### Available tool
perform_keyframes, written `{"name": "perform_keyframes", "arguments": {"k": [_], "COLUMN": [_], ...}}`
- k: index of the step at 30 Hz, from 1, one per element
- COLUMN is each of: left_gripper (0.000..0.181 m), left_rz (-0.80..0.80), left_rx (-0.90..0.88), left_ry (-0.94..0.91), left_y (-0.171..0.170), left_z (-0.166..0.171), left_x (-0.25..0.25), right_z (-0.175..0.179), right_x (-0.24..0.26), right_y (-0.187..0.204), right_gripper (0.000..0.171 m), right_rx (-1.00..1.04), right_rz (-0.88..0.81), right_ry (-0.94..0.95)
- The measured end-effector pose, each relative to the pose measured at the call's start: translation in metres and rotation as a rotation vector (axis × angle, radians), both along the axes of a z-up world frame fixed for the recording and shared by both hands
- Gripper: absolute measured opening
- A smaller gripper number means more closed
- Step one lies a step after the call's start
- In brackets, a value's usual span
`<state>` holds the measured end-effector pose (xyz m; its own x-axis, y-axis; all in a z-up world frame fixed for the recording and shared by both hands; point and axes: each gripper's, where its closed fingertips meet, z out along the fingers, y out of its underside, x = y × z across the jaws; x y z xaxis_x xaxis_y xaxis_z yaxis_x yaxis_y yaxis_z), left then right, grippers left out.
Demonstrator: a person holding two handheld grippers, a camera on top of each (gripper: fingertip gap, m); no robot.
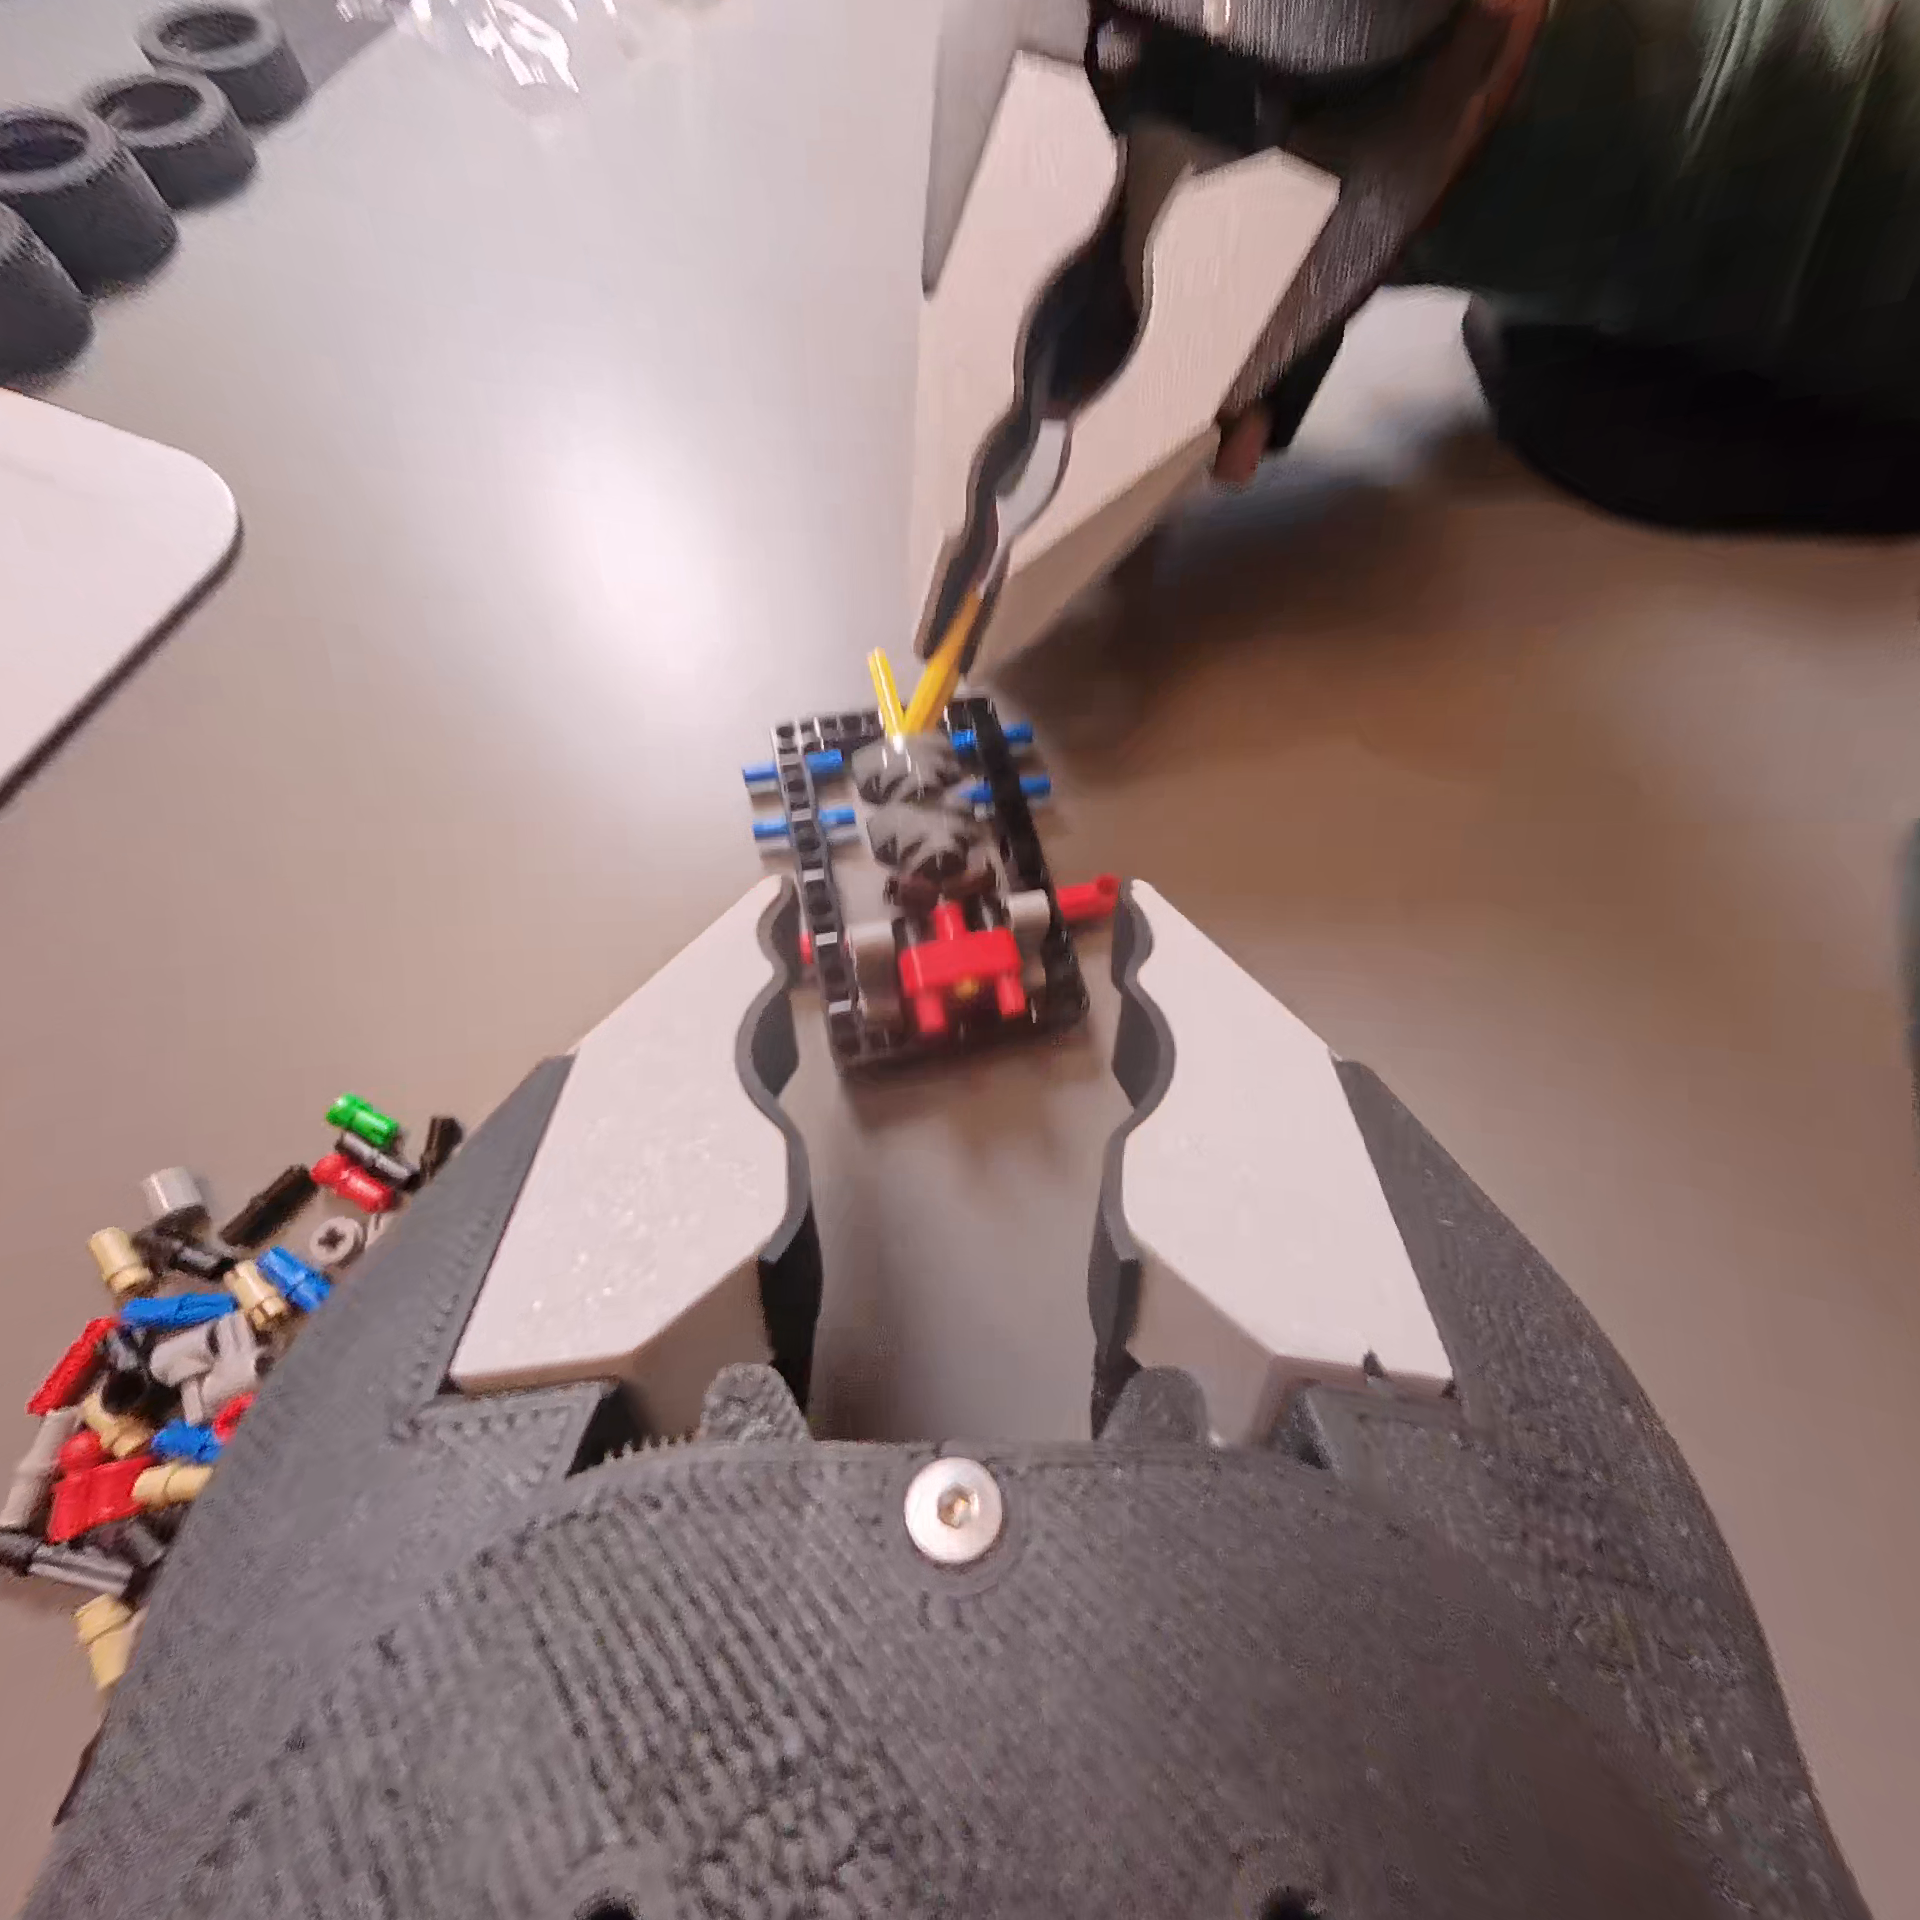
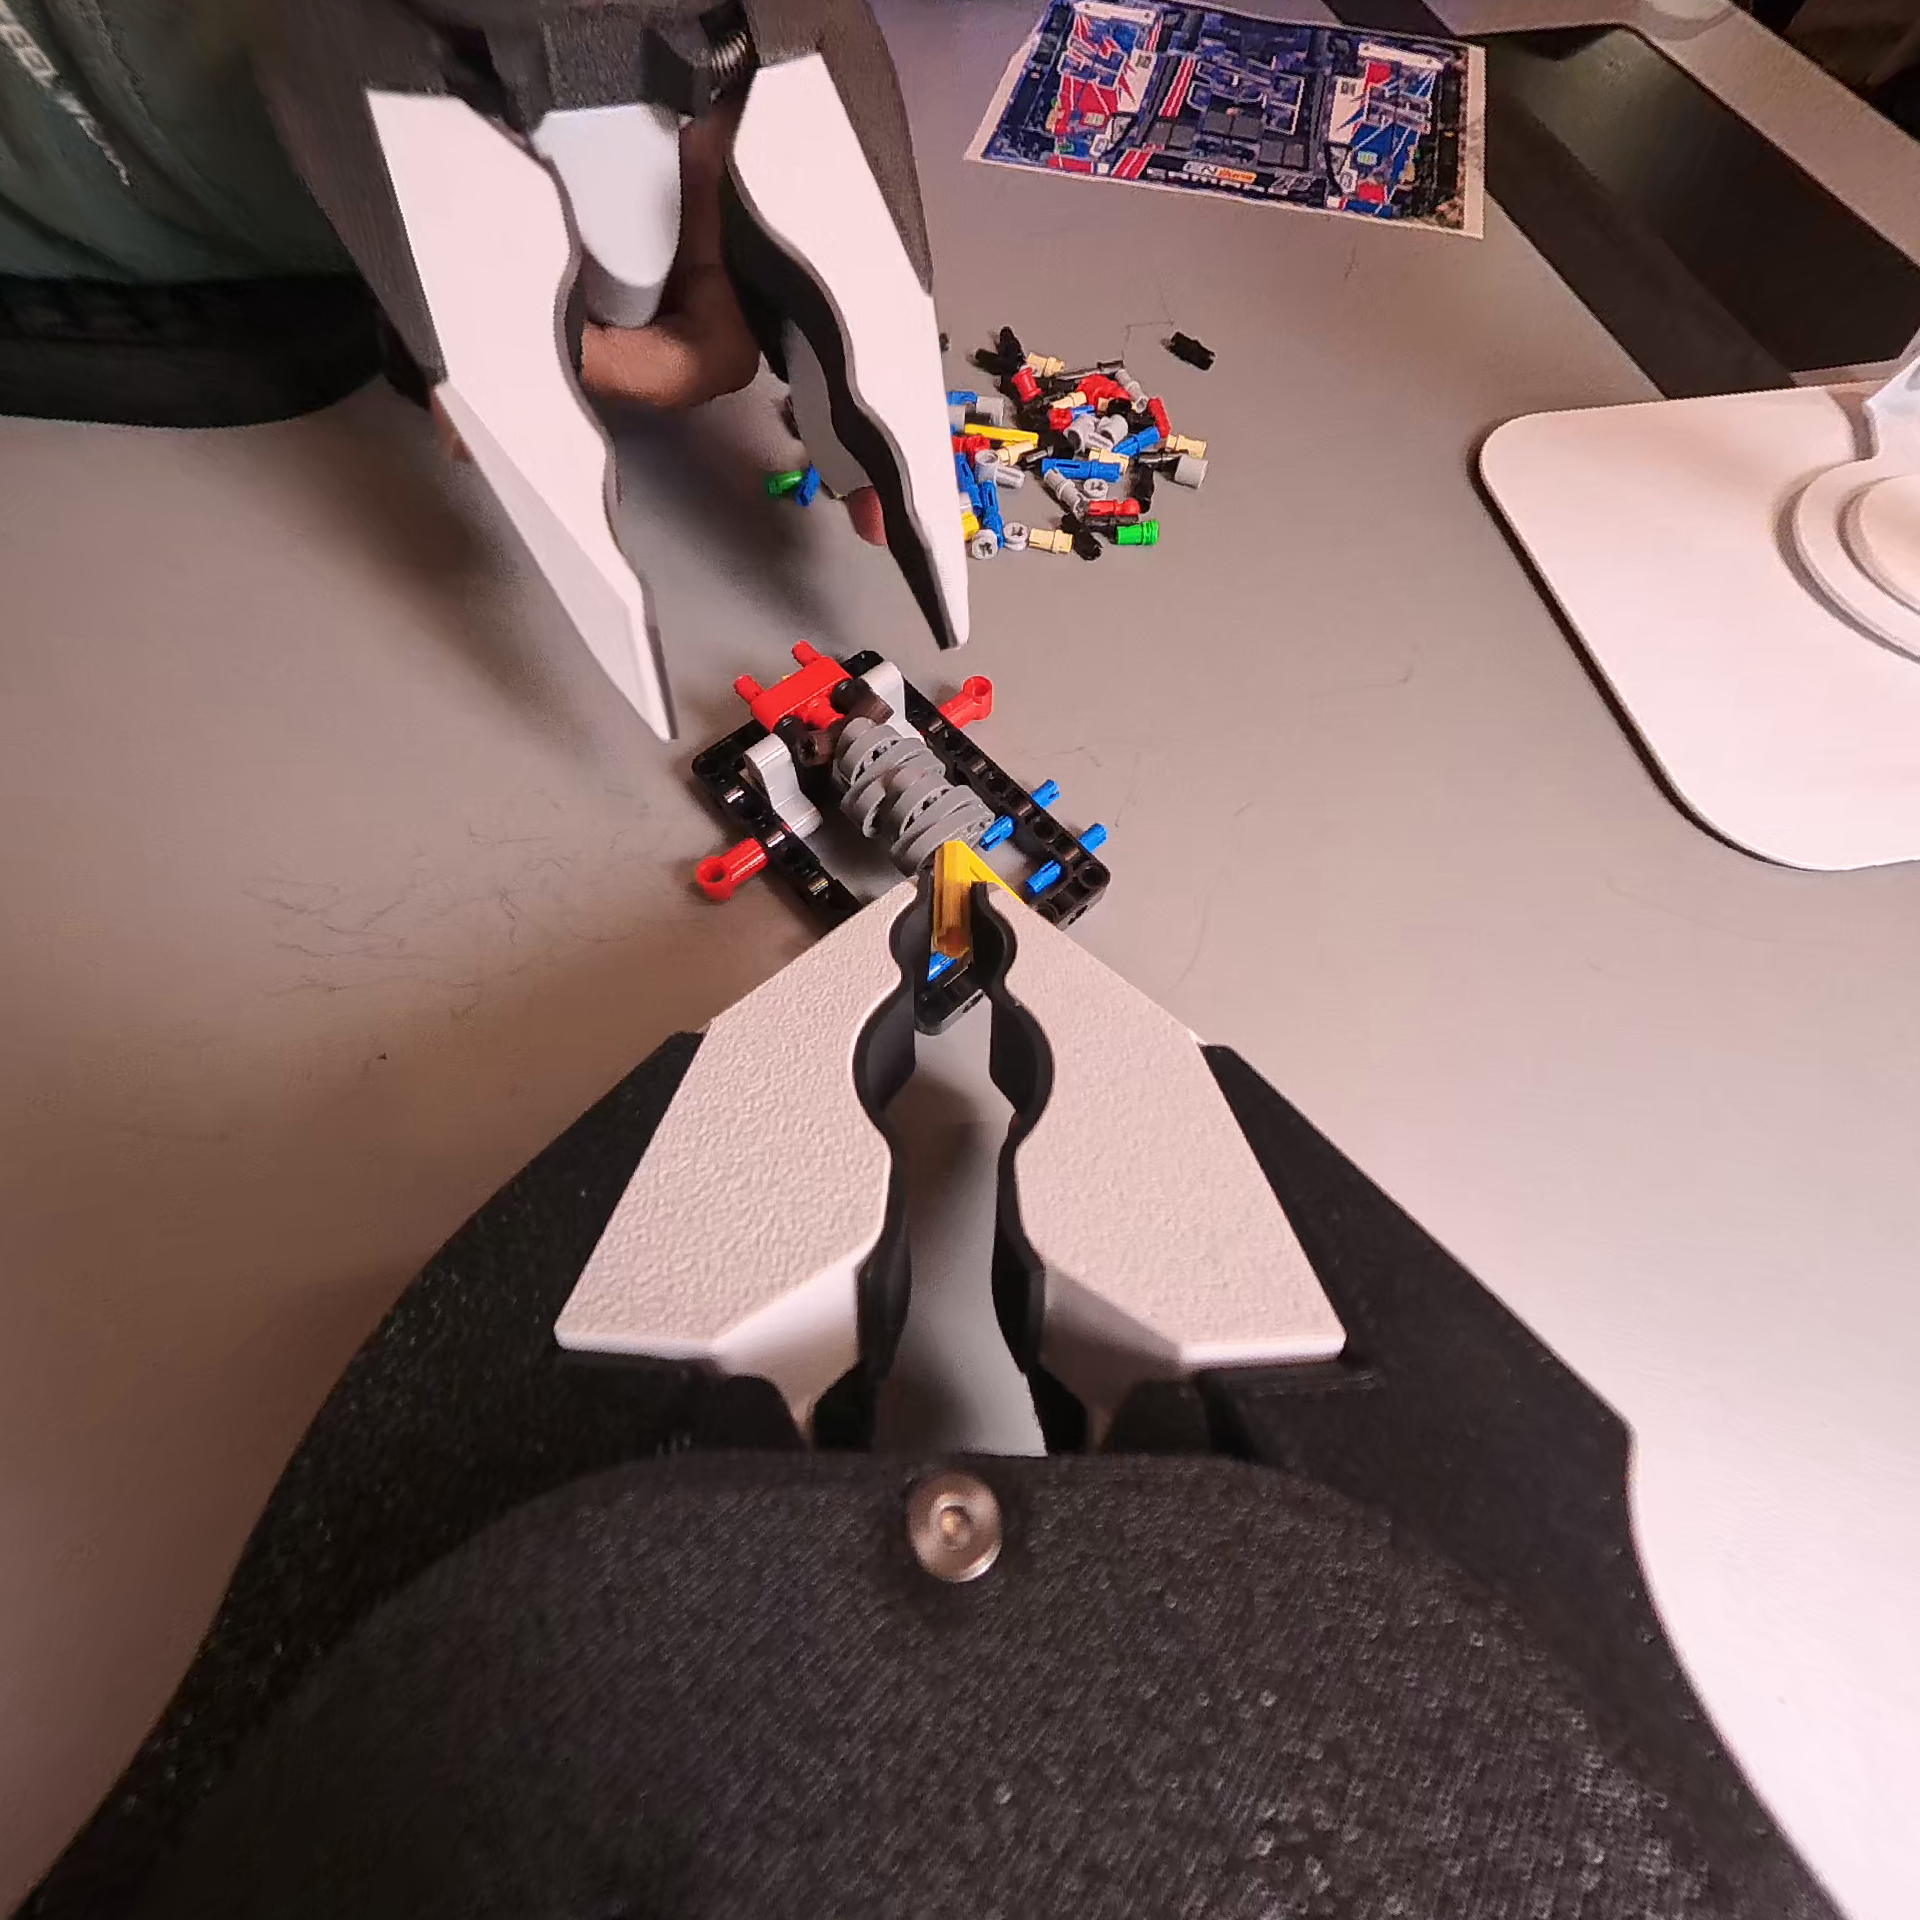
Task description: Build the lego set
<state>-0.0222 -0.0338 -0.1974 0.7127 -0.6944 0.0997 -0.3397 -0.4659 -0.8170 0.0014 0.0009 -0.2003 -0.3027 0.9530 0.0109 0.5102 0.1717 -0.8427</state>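
Observation:
A small Lego frame (image 1: 925, 883) of black beams with grey gears, a red block and blue pins lies on the table; it also shows in the right wrist view (image 2: 894, 790). My left gripper (image 1: 951, 904) is open, its fingertips either side of the frame's red end; it also shows in the right wrist view (image 2: 810, 686). My right gripper (image 2: 951, 914) is shut on a yellow axle (image 2: 951, 894), whose far end meets the grey gears. It also shows in the left wrist view (image 1: 961, 613) with the yellow axle (image 1: 935, 686).
A pile of loose small pins (image 2: 1070, 457) lies behind the frame, also in the left wrist view (image 1: 177, 1340). Black tyres (image 1: 104, 177) stand far left. A printed sheet (image 2: 1236, 104) and a white stand base (image 2: 1704, 613) lie right. A person's hand (image 2: 665, 353) holds the left gripper. One gripper's finger ends stand about 5 cm off the other's.

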Motion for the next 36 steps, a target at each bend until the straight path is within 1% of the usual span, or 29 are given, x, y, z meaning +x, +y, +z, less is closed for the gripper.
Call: {"name": "perform_keyframes", "arguments": {"k": [2, 5, 9, 11, 13, 15, 17, 19, 20, 22, 24, 26, 29, 31, 34, 36], "left_gripper": [0.05, 0.049, 0.048, 0.048, 0.043, 0.036, 0.034, 0.032, 0.024, 0.024, 0.024, 0.024, 0.024, 0.024, 0.023, 0.024], "left_rz": [0.023, 0.033, 0.015, 0.02, 0.03, 0.042, 0.046, 0.052, 0.054, 0.012, 0.04, 0.027, 0.012, -0.008, -0.054, -0.089], "left_rx": [-0.014, -0.044, -0.145, -0.172, -0.197, -0.2, -0.19, -0.157, -0.138, -0.111, -0.107, -0.095, -0.055, 0.01, 0.093, 0.117], "left_ry": [0.006, 0.098, 0.131, 0.191, 0.249, 0.253, 0.252, 0.221, 0.186, 0.093, 0.095, 0.086, -0.006, -0.081, -0.248, -0.315], "left_y": [0.008, 0.02, 0.024, 0.028, 0.031, 0.035, 0.037, 0.041, 0.042, 0.04, 0.041, 0.039, 0.038, 0.037, 0.033, 0.029], "left_z": [0.002, -0.006, -0.013, -0.02, -0.028, -0.029, -0.027, -0.022, -0.017, -0.008, -0.009, -0.009, 0.0, 0.012, 0.034, 0.04], "left_x": [0.006, 0.011, 0.024, 0.025, 0.023, 0.024, 0.023, 0.021, 0.021, 0.024, 0.015, 0.013, 0.016, 0.018, 0.023, 0.027], "right_z": [0.001, 0.001, 0.007, 0.014, 0.02, 0.023, 0.023, 0.024, 0.025, 0.026, 0.024, 0.018, 0.013, 0.013, 0.016, 0.021], "right_x": [-0.001, -0.001, 0.003, 0.008, 0.016, 0.024, 0.031, 0.036, 0.037, 0.038, 0.039, 0.039, 0.036, 0.034, 0.031, 0.027], "right_y": [0.0, -0.002, 0.002, 0.008, 0.016, 0.024, 0.03, 0.034, 0.035, 0.037, 0.038, 0.036, 0.032, 0.028, 0.022, 0.016], "right_gripper": [0.005, 0.005, 0.005, 0.005, 0.005, 0.005, 0.005, 0.005, 0.005, 0.005, 0.005, 0.005, 0.005, 0.005, 0.005, 0.005], "right_rx": [0.001, 0.001, 0.001, 0.002, 0.002, 0.003, -0.001, -0.003, -0.002, -0.003, -0.005, -0.01, -0.013, -0.015, -0.023, -0.054], "right_rz": [0.001, 0.003, -0.008, -0.025, -0.05, -0.078, -0.099, -0.111, -0.115, -0.119, -0.118, -0.112, -0.1, -0.091, -0.079, -0.064], "right_ry": [0.003, 0.006, 0.022, 0.037, 0.053, 0.064, 0.068, 0.071, 0.072, 0.077, 0.066, 0.05, 0.037, 0.04, 0.062, 0.097]}}
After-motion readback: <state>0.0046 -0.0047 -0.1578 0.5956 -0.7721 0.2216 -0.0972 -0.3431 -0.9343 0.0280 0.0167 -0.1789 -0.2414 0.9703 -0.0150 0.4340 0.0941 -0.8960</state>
